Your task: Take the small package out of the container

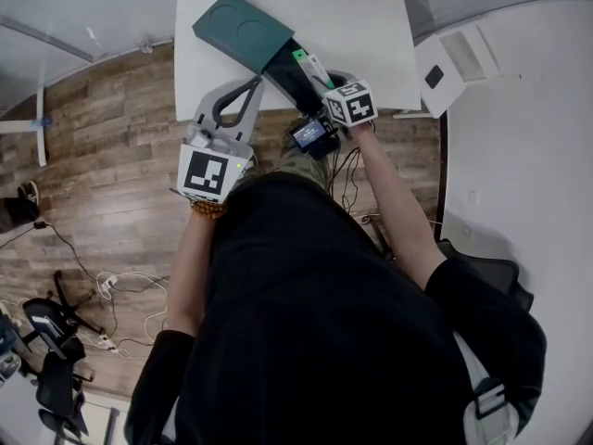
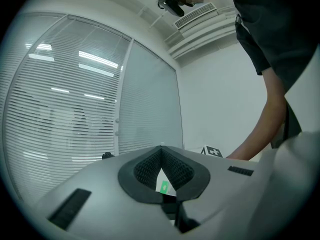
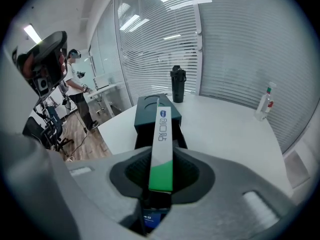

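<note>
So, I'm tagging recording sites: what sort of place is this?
Probably an office or meeting room: a white table, long runs of slatted blinds behind glass, and a ceiling air vent.

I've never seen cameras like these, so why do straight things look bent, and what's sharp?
Right gripper view: wide lens bows the blinds, package sharp; left gripper view: dark rounded corners, lights reflect in the window; head view: evenly lit, table bright.

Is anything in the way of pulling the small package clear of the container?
Nothing visible is. The right gripper is shut on the small package, whose far end points at the container and its open end.
</note>
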The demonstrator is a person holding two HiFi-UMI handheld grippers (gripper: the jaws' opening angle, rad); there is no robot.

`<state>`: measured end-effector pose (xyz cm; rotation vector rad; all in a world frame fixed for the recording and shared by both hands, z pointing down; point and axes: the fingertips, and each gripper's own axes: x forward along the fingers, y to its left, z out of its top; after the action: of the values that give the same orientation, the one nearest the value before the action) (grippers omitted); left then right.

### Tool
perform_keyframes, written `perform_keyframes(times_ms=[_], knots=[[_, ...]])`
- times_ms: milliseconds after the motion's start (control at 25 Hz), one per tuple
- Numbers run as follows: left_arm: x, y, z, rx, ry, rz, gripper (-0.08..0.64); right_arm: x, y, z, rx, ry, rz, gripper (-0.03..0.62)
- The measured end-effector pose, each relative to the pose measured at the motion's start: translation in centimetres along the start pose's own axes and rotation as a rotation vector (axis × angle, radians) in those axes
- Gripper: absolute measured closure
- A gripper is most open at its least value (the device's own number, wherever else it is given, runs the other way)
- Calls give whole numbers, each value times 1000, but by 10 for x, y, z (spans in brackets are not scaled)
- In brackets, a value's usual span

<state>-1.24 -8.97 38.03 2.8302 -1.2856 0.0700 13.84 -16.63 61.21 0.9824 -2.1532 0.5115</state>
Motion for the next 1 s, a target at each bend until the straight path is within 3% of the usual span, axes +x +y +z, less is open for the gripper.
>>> perform_keyframes(times_ms=[1000], knots=[[2,0,-5,-3,12,-14,552,-36,23,49,85,-216,58,506]])
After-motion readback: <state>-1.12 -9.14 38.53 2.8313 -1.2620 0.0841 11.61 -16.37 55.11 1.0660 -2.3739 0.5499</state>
